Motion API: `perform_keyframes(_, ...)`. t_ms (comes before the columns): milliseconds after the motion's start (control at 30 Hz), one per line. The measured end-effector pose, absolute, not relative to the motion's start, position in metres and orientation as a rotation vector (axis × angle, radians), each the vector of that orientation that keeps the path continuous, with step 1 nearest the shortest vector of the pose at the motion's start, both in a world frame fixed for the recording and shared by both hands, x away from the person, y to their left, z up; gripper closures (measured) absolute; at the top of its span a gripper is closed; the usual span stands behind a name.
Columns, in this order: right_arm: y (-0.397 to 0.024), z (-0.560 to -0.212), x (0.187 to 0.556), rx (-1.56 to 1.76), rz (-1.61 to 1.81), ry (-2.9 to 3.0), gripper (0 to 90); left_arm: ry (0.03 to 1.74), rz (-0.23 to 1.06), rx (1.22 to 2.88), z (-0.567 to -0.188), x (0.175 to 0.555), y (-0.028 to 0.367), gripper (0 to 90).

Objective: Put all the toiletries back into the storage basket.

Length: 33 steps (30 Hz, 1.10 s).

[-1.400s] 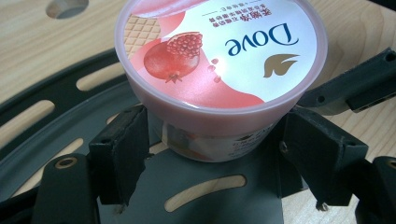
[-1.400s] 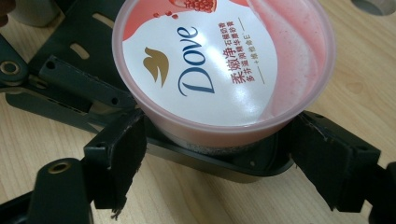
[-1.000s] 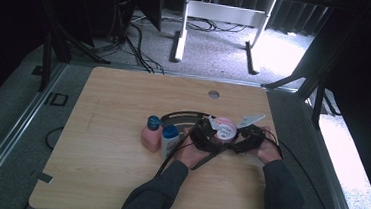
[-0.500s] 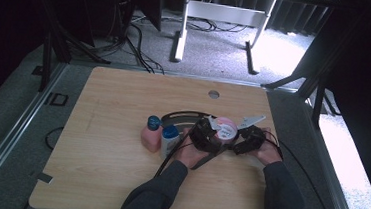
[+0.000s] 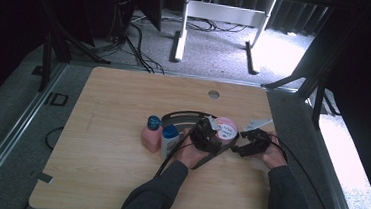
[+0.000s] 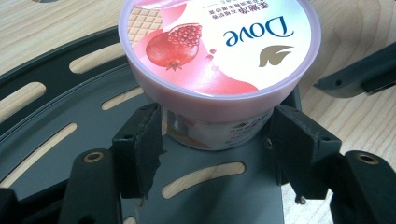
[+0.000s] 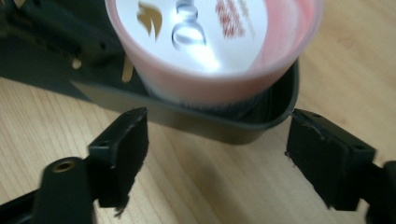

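The left gripper (image 6: 212,140) has just been closing; its jaws flank the upright tub (image 6: 219,60) on the tray (image 6: 60,135), gaps both sides. Right gripper (image 7: 217,154), wide, sits just short of it.

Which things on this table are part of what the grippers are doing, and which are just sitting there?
In use:
pink Dove tub
dark slotted tray
left gripper
right gripper

Lying about:
pink bottle
white bottle with a blue cap

One pink Dove tub (image 5: 225,128), one dark slotted tray (image 5: 182,116), two blue-capped bottles (image 5: 151,132)
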State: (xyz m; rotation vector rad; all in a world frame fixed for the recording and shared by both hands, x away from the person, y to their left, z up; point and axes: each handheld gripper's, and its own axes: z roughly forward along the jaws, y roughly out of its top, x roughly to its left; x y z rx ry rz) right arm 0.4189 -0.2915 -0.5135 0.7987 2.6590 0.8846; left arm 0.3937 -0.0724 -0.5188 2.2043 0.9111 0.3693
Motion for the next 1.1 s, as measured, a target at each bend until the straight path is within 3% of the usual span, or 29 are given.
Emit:
perform_keyframes(567, -0.303, -0.521, 0.411, 0.848, 1.008, 2.632, 25.6, 0.888, 0.308, 2.171, -0.518, 0.384, -0.068, 42.4)
perform_keyframes(1100, -0.298, -0.541, 0.352, 0.904, 0.991, 2.572, 34.3, 0.736, 0.281, 2.142, -0.502, 0.344, -0.047, 49.8)
